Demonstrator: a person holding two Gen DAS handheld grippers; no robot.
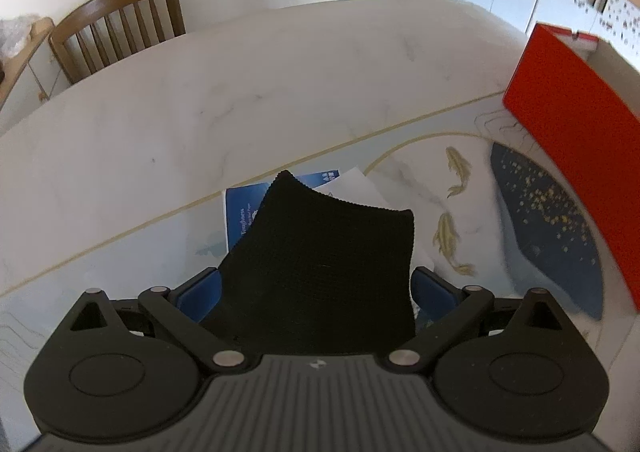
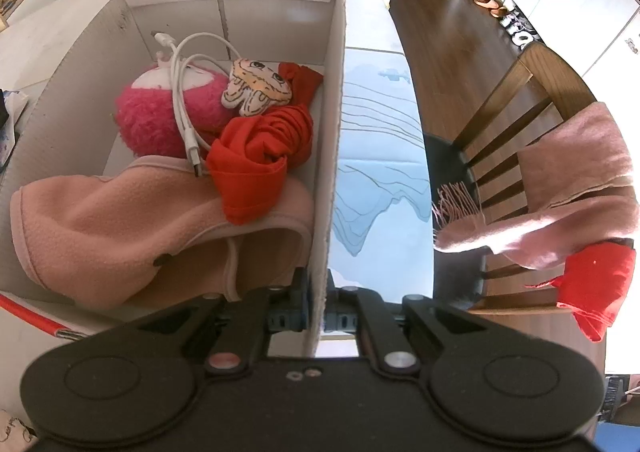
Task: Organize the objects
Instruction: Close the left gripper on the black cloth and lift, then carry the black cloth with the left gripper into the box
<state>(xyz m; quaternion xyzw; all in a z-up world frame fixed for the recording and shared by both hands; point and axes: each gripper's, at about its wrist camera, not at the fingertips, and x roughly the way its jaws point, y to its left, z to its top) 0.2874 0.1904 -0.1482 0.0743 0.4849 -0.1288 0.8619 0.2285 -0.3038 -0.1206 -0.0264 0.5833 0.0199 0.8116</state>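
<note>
Left gripper (image 1: 316, 288): we saw it clenched on a black ribbed cloth (image 1: 320, 252), whose free end rose up and ahead from between the blue fingers (image 1: 198, 298).
Black ribbed cloth: held above the tabletop (image 1: 200, 100), over a blue packet (image 1: 240, 220) and a white sheet (image 1: 356, 188) lying just ahead of the left gripper.
Red box (image 1: 576, 132): ahead and to the right of the left gripper, resting on a patterned mat (image 1: 520, 212) with fish drawings.
Right gripper (image 2: 318, 316): we found it clamped on the box's right-hand wall (image 2: 332, 132), one finger inside the box and one outside.
Box contents: ahead-left of the right gripper lay a pink fleece garment (image 2: 120, 236), nearest to it; a red cloth (image 2: 260, 160) rested on the fleece; beyond sat a pink plush toy (image 2: 160, 116), a white cable (image 2: 184, 92) draped over it, and a small cartoon plush (image 2: 256, 88).
Chair (image 2: 520, 124): to the right of the right gripper, with a pink scarf (image 2: 560, 196) hung over it.
</note>
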